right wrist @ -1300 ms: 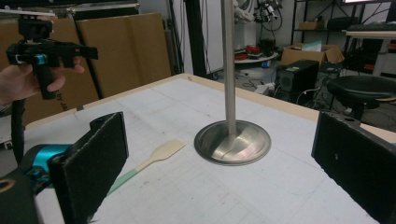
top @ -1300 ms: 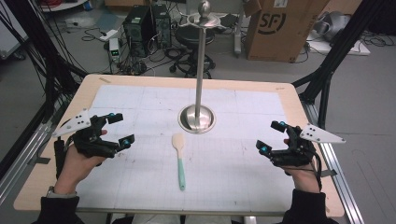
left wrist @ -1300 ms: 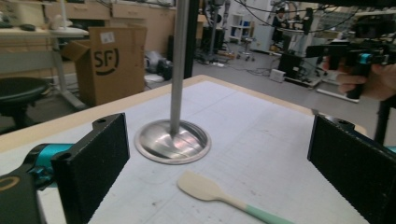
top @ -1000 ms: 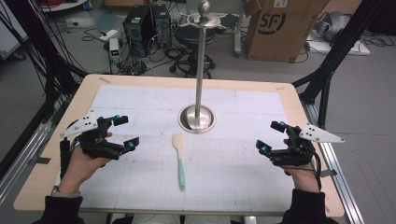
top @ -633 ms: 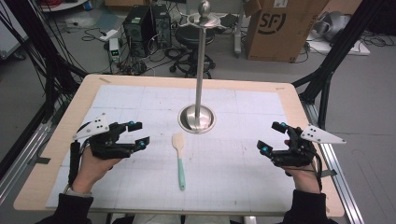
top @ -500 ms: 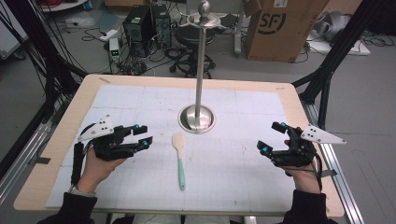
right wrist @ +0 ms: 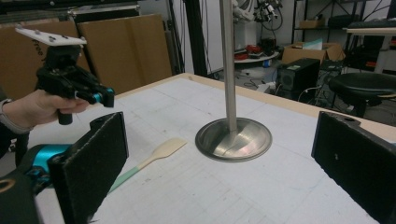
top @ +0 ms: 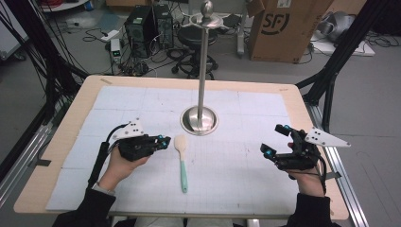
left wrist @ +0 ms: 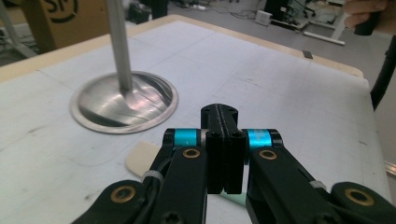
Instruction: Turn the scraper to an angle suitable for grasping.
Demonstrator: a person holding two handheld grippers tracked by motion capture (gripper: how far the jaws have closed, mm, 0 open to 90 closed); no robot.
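Spatula lies flat on the white grid mat, just in front of the steel stand base, on the person's side. Cream blade toward the base, mint-green handle toward the near table edge, so the handle end is free for a pick.

L gripper sits just left of the spatula's blade, low over the mat, pointing across at it. Its jaws have just been closing and now meet flat against each other in the left gripper view, nothing between them. Blade corner shows below and beside the tips there, apart from them as far as I can tell. Prob. closed to nudge or line up the spatula rather than grab it; a pick would need them open again.

R gripper is well right of the stand base, held off the mat, jaws wide apart and empty; the right gripper view looks btw the two pads at the stand pole, base and spatula. Reads as waiting.

Stand likely the target for hanging the spatula, from its top ring; just a guess.
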